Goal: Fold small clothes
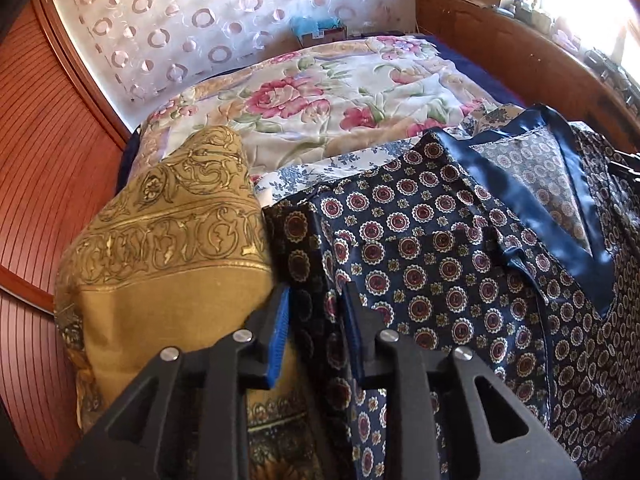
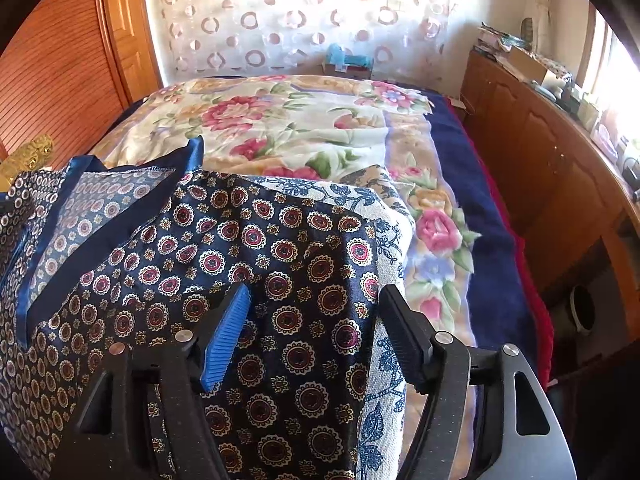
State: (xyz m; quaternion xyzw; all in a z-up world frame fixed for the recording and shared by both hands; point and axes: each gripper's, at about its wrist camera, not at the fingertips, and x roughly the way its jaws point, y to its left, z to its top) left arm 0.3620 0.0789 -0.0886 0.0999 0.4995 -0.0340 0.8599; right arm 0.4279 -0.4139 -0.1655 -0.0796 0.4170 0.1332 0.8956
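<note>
Left gripper (image 1: pixel 316 308): nearest the lens in the left wrist view, its two black fingers with blue ribbed pads (image 1: pixel 280 336) are drawn close together, and a dark fold of the patterned garment runs between them; whether the pads actually pinch that fold I cannot tell
Right gripper (image 2: pixel 316 312): fingers spread wide apart, one blue pad (image 2: pixel 226 336) over the garment, the other finger at the garment's right edge, nothing clamped between them
Garment (image 2: pixel 280 280): a navy satin piece printed with red and white medallions, lying across the near part of the bed under both grippers; its left edge is turned up in a narrow fold at the left gripper
Neckline trim (image 1: pixel 532 216): a plain shiny blue band forming a V, with the paler inside of the fabric showing within it
Gold cloth (image 1: pixel 160 264): a mustard fabric with dark scrollwork, heaped just left of the garment and touching it
Blue-flowered cloth (image 2: pixel 384 368): white fabric with blue leaf print, lying under the garment and showing along its right and far edges
Floral bedspread (image 2: pixel 280 128): cream with pink roses, covering the bed beyond the garment
Navy blanket (image 2: pixel 480 216): showing along the bed's right side
Wooden cabinet (image 2: pixel 552 152): right of the bed, its top cluttered
Curtain (image 2: pixel 288 16): sheer white with ring pattern, on the far wall
</note>
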